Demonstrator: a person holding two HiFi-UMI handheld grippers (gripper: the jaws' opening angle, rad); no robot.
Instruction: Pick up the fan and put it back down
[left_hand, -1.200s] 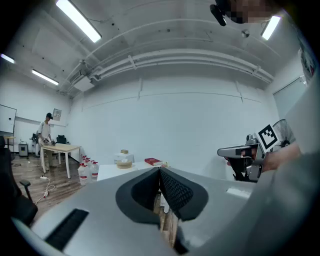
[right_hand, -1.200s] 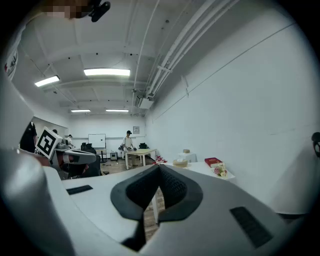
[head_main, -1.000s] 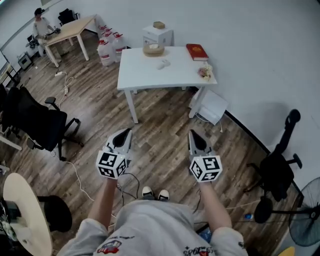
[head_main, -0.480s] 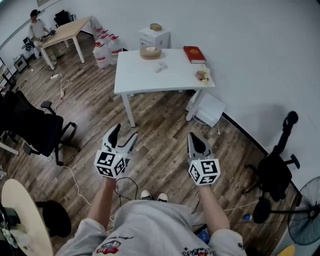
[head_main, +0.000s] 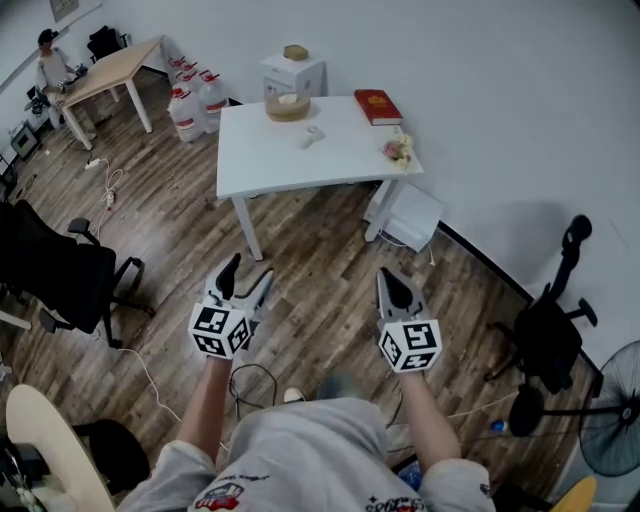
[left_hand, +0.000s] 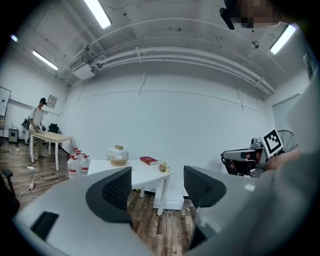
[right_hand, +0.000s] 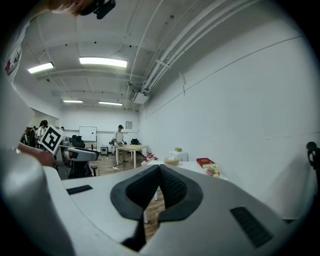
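Your left tool (head_main: 249, 270): just opened, jaws apart, nothing in it | your right tool (head_main: 388, 277): jaws together, empty | fan (head_main: 612, 425): on the floor (head_main: 330, 250), lower right corner, well apart from both tools.

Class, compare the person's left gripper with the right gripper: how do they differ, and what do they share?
The left gripper has its jaws apart, having just opened; the right gripper has them together. The floor shows through the left gripper's wide gap; the right gripper's tip shows no such gap. Both are empty and point toward the white table.
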